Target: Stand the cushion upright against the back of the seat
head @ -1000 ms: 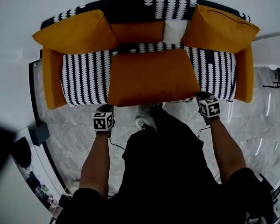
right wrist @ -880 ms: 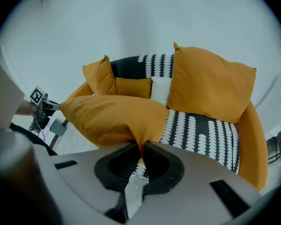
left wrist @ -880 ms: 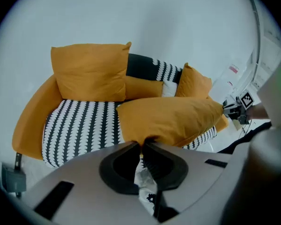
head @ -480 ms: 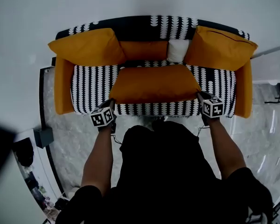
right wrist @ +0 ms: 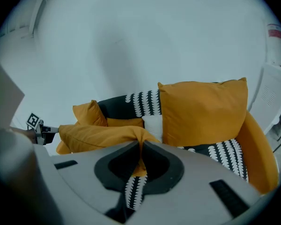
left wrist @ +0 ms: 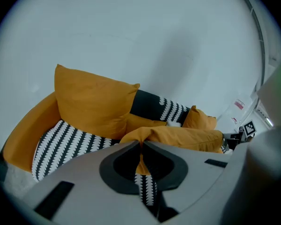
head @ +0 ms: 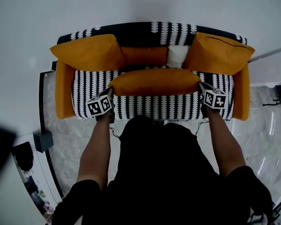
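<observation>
A long orange cushion (head: pixel 154 81) hangs lifted over the black-and-white patterned seat (head: pixel 150 106) of a small sofa, its front edge raised toward me. My left gripper (head: pixel 109 93) is shut on the cushion's left front corner (left wrist: pixel 141 144). My right gripper (head: pixel 200 86) is shut on its right front corner (right wrist: pixel 141 146). The cushion (left wrist: pixel 182 137) stretches between the two grippers, seen edge-on in both gripper views. Behind it runs the sofa's back (head: pixel 152 32), dark with a white leaf pattern.
Two square orange pillows (head: pixel 89 52) (head: pixel 218 52) lean in the sofa's back corners, with a lower orange cushion (head: pixel 143 56) and a small white one (head: pixel 177 56) between them. Orange armrests (head: pixel 64 90) (head: pixel 241 93) close each end. A white wall stands behind; marble floor lies at the sides.
Both grippers rose and moved toward the sofa back with the cushion's front corners. The cushion went from lying flat on the seat to tilted up, its top face now foreshortened.
</observation>
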The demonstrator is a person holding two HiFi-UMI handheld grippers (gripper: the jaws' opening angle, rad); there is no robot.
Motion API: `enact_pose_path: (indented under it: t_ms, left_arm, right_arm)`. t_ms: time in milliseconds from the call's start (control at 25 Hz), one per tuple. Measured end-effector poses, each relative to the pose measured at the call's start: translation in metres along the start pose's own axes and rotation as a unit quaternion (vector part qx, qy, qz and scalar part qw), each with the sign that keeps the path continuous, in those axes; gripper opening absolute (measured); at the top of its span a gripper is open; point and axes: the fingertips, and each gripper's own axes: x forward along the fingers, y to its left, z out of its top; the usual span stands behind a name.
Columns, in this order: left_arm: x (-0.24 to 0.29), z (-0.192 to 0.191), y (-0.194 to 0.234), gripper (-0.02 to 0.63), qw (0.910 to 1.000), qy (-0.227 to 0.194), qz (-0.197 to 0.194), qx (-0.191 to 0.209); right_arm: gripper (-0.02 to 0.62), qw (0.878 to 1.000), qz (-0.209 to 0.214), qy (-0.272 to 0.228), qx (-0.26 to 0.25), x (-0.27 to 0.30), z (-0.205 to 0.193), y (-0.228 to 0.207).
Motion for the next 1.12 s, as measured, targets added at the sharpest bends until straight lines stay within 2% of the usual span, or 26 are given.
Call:
enact_pose_path:
  t_ms: [280, 560, 760, 920, 1120]
  left_arm:
    - [0.028, 0.058, -0.002, 0.031, 0.9989, 0.012, -0.035, 0.03]
    - [0.06, 0.11, 0.002, 0.031, 0.9954, 0.02, -0.071, 0.06]
    - [0.073, 0.161, -0.007, 0.031, 0.9935, 0.003, -0.084, 0.076]
    - [0.084, 0.177, -0.006, 0.031, 0.9946, -0.007, -0.078, 0.067]
    - [0.106, 0.174, -0.008, 0.031, 0.9956, -0.011, -0.068, 0.063]
  right_arm:
    - [0.049, 0.998, -0.037, -0.014, 0.045, 0.01, 0.042, -0.006]
    - [0.049, 0.994, -0.079, -0.046, 0.062, 0.021, 0.091, -0.009]
    - [0.049, 0.991, -0.091, -0.07, 0.073, 0.032, 0.132, -0.013]
    - [0.049, 0.991, -0.089, -0.068, 0.068, 0.049, 0.153, -0.019]
    - [0.049, 0.992, -0.092, -0.044, 0.069, 0.08, 0.158, -0.045]
